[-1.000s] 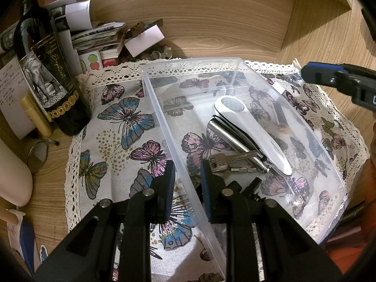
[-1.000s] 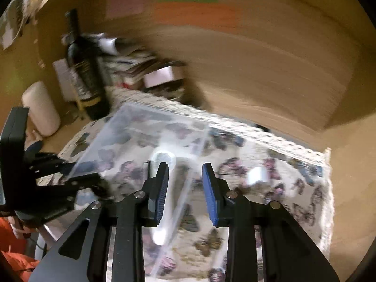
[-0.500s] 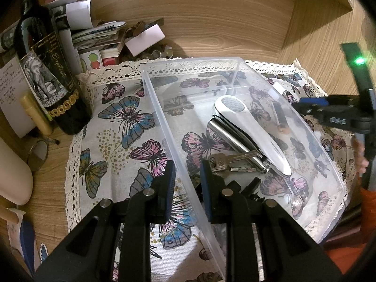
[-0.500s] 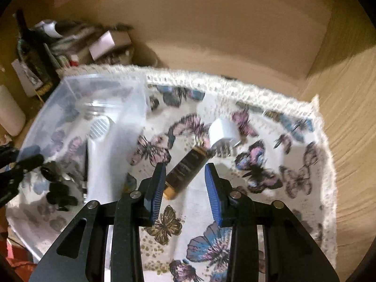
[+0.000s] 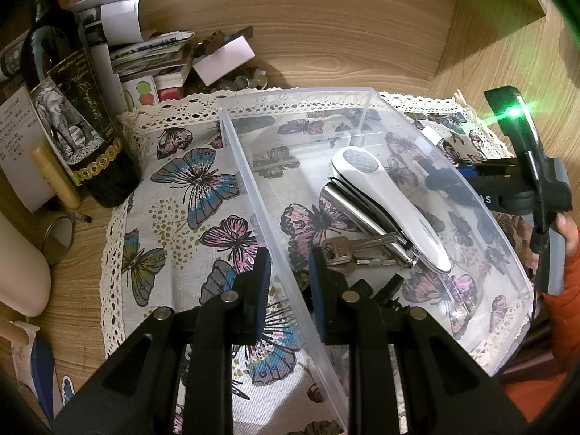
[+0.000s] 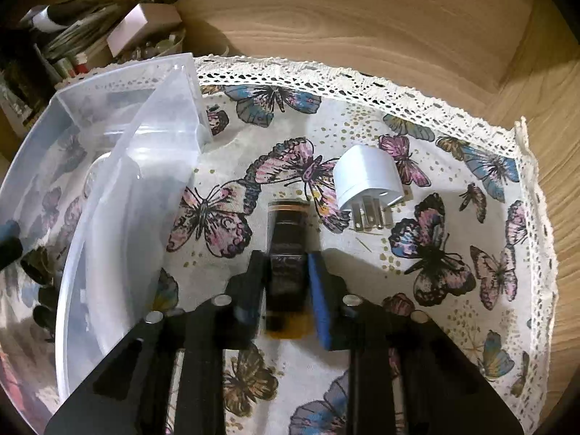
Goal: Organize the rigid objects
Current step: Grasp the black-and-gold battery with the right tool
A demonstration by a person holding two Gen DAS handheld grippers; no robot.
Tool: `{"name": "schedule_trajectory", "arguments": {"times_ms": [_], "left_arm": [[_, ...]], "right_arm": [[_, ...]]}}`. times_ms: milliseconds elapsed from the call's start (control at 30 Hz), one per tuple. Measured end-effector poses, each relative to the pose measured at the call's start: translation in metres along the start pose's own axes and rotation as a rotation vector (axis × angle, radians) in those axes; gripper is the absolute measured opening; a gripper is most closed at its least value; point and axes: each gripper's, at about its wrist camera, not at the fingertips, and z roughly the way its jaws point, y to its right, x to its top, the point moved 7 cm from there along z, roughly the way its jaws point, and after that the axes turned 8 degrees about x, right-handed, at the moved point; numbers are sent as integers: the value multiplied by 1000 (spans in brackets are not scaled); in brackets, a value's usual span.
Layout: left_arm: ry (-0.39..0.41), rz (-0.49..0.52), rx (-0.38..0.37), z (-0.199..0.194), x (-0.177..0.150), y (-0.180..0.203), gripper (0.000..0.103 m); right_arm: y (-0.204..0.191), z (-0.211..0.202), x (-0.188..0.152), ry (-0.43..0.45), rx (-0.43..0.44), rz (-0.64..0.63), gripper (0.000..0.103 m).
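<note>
Left wrist view: the left gripper (image 5: 289,282) is seen closed on the near-left wall of the clear plastic bin (image 5: 369,106), one pad on each side, so the bin is steadied on the butterfly cloth (image 5: 188,195). Inside the bin a white handled device (image 5: 391,203), a metal tool (image 5: 362,217) and keys (image 5: 348,250) are noted. A wine bottle (image 5: 72,119) is recorded standing at far left on the worktop (image 5: 344,36).

Right wrist view: the right gripper (image 6: 288,282) is placed over a dark amber bottle (image 6: 288,239) lying on the cloth just right of the bin. The jaws are closing, the bottle between them; firm pad contact cannot be confirmed. A white plug adapter (image 6: 366,177) is seen just beyond, to the right.

Step judged in hand: grasping the bottle. The next move calls for a completed grip, a lift, and carriage leftward over the bin wall.
</note>
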Motion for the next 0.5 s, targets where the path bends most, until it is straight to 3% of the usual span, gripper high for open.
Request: {"name": "schedule_trajectory", "arguments": {"times_ms": [300,500], "left_arm": [[-1,0,0,0,0,0,22],[0,-2,-2,1,0,0,22]], "right_arm": [[-8,-40,-3,99,-22,-28,22],[-19,-76,18,203,-21,-61,22]]}}
